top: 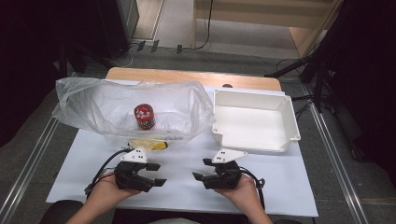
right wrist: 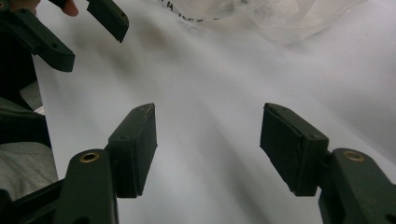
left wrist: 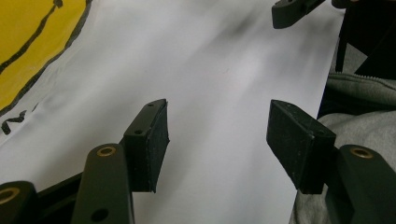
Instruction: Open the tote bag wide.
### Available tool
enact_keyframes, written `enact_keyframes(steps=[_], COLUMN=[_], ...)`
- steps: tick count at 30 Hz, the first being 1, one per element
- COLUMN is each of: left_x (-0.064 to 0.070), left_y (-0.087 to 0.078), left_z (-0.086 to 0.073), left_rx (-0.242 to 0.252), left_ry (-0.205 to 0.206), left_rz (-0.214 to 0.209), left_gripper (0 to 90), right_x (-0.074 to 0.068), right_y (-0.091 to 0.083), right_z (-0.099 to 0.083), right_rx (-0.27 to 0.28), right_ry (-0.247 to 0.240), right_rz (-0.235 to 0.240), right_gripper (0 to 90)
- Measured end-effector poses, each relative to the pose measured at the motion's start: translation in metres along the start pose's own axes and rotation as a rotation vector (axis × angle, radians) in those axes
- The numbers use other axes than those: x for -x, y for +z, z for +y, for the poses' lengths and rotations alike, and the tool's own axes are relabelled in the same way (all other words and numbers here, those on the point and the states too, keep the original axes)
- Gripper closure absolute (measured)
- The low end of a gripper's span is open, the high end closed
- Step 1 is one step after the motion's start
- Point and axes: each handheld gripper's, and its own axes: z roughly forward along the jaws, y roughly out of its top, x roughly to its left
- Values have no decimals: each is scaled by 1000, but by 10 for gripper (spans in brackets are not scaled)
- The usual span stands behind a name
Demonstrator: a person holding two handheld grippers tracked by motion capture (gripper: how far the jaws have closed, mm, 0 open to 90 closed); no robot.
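In the high view, I hold my left tool (top: 154, 173) and my right tool (top: 201, 169) low in the frame, near the bottom middle, over the white desk (top: 289, 186). Both tools are spread wide and hold nothing. Up from them, in the middle left of the frame, lies a big clear plastic bag (top: 93, 105). A red jar (top: 144, 116) stands up inside it. A yellow thing (top: 149, 145) pokes out at the bag's near edge, just above my left tool. So the bag lies straight ahead of my left tool, and that tool is nearer to it than the right one. The bag stretches from side to side across the frame. A white tray (top: 285, 119) sits to the right of the bag, up from my right tool. In the left gripper view, my two black jaws stand far apart with only white desk between them. A yellow shape (left wrist: 32, 42) fills the upper left corner. The other tool (left wrist: 292, 11) peeks in at the top right. In the right gripper view, the jaws are also far apart and bare. The edge of the plastic bag (right wrist: 280, 18) shows at the top of the frame. I think my left tool should go forward first.
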Motion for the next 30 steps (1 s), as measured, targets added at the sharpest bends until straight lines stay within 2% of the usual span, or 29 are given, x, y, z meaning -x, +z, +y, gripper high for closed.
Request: enact_keyframes(steps=[6,8,13,18,22,30], left_x=[3,3,3,3,4,3], left_y=[-2,-3,-4,-4,-4,-4], left_z=[-1,-1,-2,-3,-3,-4], left_rx=[19,9,19,18,14,9], left_ry=[12,11,4,2,-1,-4], left_rz=[-17,-7,-4,3,7,7], left_gripper=[401,402,405,405,404,400], right_x=[1,0,-1,-1,-2,-3], right_y=[0,1,-2,-1,0,1], right_z=[1,1,3,3,4,4], right_rx=[4,3,25,20,27,29], right_ry=[-9,-11,-30,-21,-39,-36], right_rz=[-4,1,-5,2,5,22], right_gripper=[379,382,420,464,472,493])
